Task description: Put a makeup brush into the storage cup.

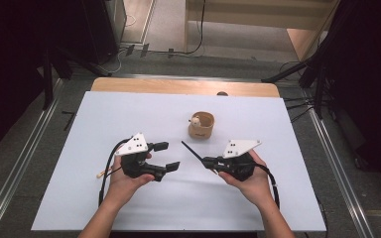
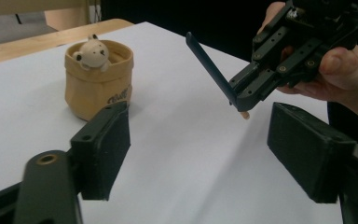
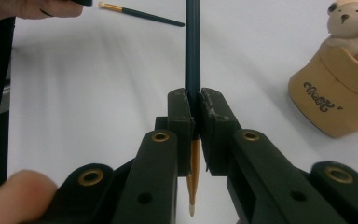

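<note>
**Dropping the brush into the pouch**

Holding the dark brush (image 3: 192, 51) pinched in my right tongs (image 3: 194, 123), I should tip its handle toward the tan pouch (image 1: 201, 125) just ahead. My left tongs (image 1: 167, 156) stand spread, gripping nothing.

Lab/studio: white table (image 1: 129, 198), alu rails (image 1: 20, 163), black curtains (image 1: 10, 59), floor cables (image 1: 188, 49).

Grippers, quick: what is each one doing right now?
Left gripper: open, holding nothing.
Right gripper: closed on a dark brush.
</note>
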